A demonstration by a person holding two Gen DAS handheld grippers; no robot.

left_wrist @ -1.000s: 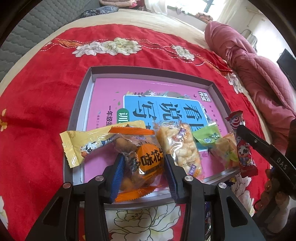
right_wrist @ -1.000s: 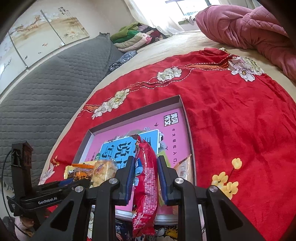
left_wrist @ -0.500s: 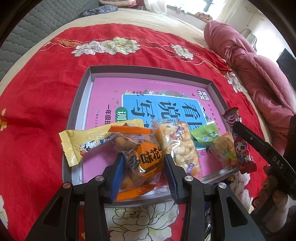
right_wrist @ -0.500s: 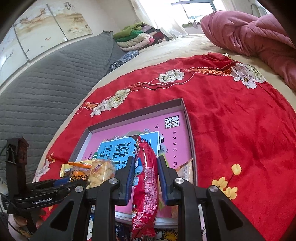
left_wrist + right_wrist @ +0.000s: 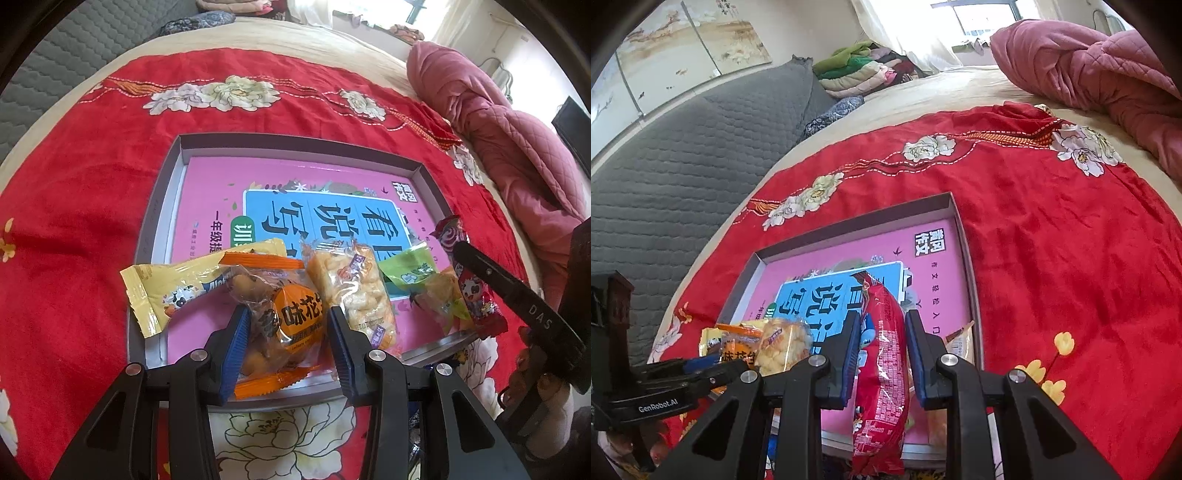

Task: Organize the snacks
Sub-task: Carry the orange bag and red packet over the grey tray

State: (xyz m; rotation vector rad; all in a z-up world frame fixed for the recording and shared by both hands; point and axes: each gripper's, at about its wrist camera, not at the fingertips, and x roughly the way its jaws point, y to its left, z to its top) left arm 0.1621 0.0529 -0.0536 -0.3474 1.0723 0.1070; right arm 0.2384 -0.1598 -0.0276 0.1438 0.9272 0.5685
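Observation:
A grey tray (image 5: 162,206) with a pink book cover inside lies on the red cloth. My left gripper (image 5: 288,319) is shut on an orange-labelled peanut packet (image 5: 291,317) over the tray's near edge. Beside it lie a yellow wrapper (image 5: 166,291), a clear packet of puffed snacks (image 5: 347,280) and a green packet (image 5: 413,269). My right gripper (image 5: 881,330) is shut on a long red snack packet (image 5: 886,362), held upright-lengthwise over the tray (image 5: 849,225). In the left wrist view that red packet (image 5: 476,295) and the right gripper's black finger (image 5: 517,295) sit at the tray's right corner.
The red flowered cloth (image 5: 1052,221) covers a bed. A pink quilt (image 5: 517,129) is bunched at the far right. A grey padded headboard (image 5: 683,155) and folded clothes (image 5: 864,70) stand beyond. A hand (image 5: 543,384) holds the right gripper.
The right gripper with the red packet has shifted slightly further over the tray. The left gripper and its peanut packet have stayed still.

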